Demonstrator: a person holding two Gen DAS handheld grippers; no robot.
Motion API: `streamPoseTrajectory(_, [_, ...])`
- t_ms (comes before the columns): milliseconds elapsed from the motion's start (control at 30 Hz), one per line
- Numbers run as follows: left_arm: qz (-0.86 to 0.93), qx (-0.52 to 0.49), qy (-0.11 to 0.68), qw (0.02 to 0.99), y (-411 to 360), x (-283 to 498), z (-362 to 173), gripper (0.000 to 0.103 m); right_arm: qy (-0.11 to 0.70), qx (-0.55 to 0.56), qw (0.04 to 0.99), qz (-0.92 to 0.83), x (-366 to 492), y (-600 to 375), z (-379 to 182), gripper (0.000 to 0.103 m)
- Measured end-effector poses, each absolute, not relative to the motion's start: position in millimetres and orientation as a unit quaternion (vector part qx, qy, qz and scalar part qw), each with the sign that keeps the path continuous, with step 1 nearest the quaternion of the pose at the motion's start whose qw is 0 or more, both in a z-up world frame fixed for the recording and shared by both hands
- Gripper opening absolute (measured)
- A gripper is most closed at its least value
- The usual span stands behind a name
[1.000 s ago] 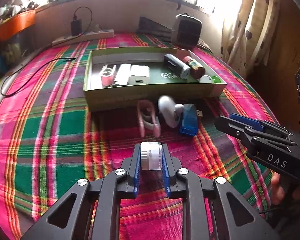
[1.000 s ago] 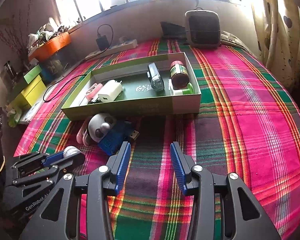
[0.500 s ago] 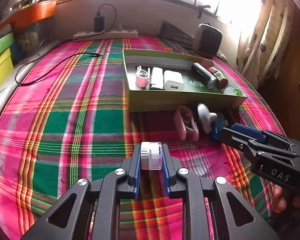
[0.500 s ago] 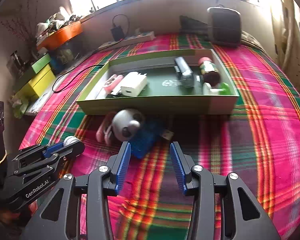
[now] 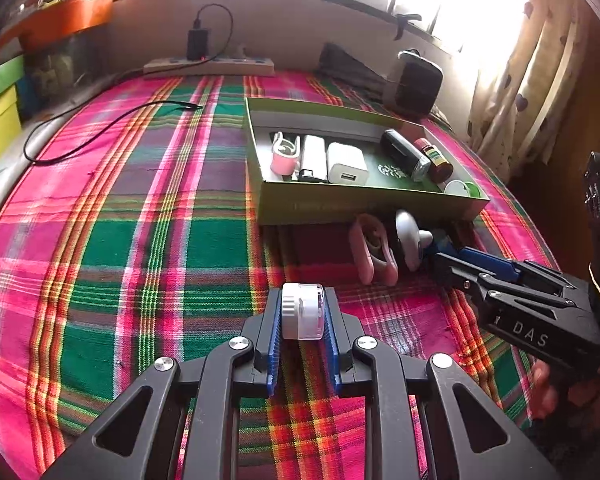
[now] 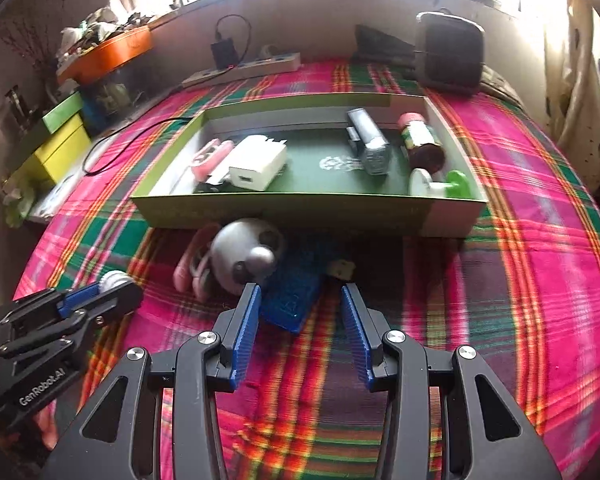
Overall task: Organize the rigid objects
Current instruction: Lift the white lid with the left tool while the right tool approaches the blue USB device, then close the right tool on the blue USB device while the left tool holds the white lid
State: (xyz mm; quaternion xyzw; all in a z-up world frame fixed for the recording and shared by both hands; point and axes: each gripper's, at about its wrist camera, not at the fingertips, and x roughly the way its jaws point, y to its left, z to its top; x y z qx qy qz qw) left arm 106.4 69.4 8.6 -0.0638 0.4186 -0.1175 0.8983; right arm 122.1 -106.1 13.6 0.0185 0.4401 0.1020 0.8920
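My left gripper (image 5: 301, 312) is shut on a small white round jar (image 5: 301, 311) and holds it above the plaid cloth, left of the green box (image 5: 364, 206). The box holds a pink clip (image 5: 284, 156), a white charger (image 5: 346, 162), a dark tube (image 5: 402, 154), a small bottle (image 5: 438, 158) and a green-and-white piece (image 5: 462, 190). My right gripper (image 6: 300, 300) is open, its fingers on either side of a blue rectangular object (image 6: 296, 300) in front of the box. A grey panda-like toy (image 6: 246, 254) and a pink clip (image 6: 190, 268) lie beside it.
A power strip (image 5: 208, 66) with a charger and a loose black cable (image 5: 100, 128) lie at the far left of the cloth. A dark heater (image 6: 450, 54) stands behind the box. Coloured boxes (image 6: 60, 136) and an orange tray (image 6: 108, 54) line the left edge.
My left gripper has swung left with the jar, so the box now lies to its right. My right gripper has moved forward toward the blue object and the toy.
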Motion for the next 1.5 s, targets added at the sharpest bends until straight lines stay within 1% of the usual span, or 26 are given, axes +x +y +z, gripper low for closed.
streamPoseTrajectory(267, [-0.118,-0.064,0.419,0.898,69.6,106.3,8.3,0.019,0.439,0.004,0.895,0.083,122.2,-117.0,13.0,0.043])
streamPoseTrajectory(500, [-0.118,-0.060,0.419,0.898,67.4,107.4,8.0,0.019,0.438,-0.033,0.894,0.087,127.1,-109.6,11.8,0.043])
streamPoseTrajectory(667, [-0.118,-0.059,0.419,0.898,66.3,109.0,7.8,0.019,0.437,-0.030,0.894,0.093,129.0,-110.1,11.5,0.042])
streamPoseTrajectory(733, [-0.118,-0.059,0.419,0.898,66.4,109.0,7.9,0.019,0.437,-0.027,0.894,0.094,129.2,-110.6,11.6,0.038])
streamPoseTrajectory(767, [-0.118,-0.059,0.419,0.898,66.1,109.0,7.9,0.019,0.436,-0.025,0.895,0.093,129.5,-111.1,11.7,0.032])
streamPoseTrajectory(800, [-0.118,-0.058,0.419,0.898,66.2,108.9,7.9,0.019,0.436,-0.022,0.895,0.095,129.4,-112.1,11.9,0.029])
streamPoseTrajectory(967, [-0.118,-0.059,0.419,0.898,65.5,108.5,8.0,0.019,0.435,-0.020,0.895,0.102,128.4,-111.3,12.3,0.027])
streamPoseTrajectory(1033, [-0.118,-0.058,0.419,0.898,65.5,108.3,8.0,0.019,0.434,-0.019,0.895,0.102,128.4,-111.4,12.3,0.024])
streamPoseTrajectory(1500, [-0.117,-0.057,0.419,0.898,65.0,109.4,8.2,0.019,0.434,-0.010,0.895,0.105,128.3,-113.6,12.8,0.023])
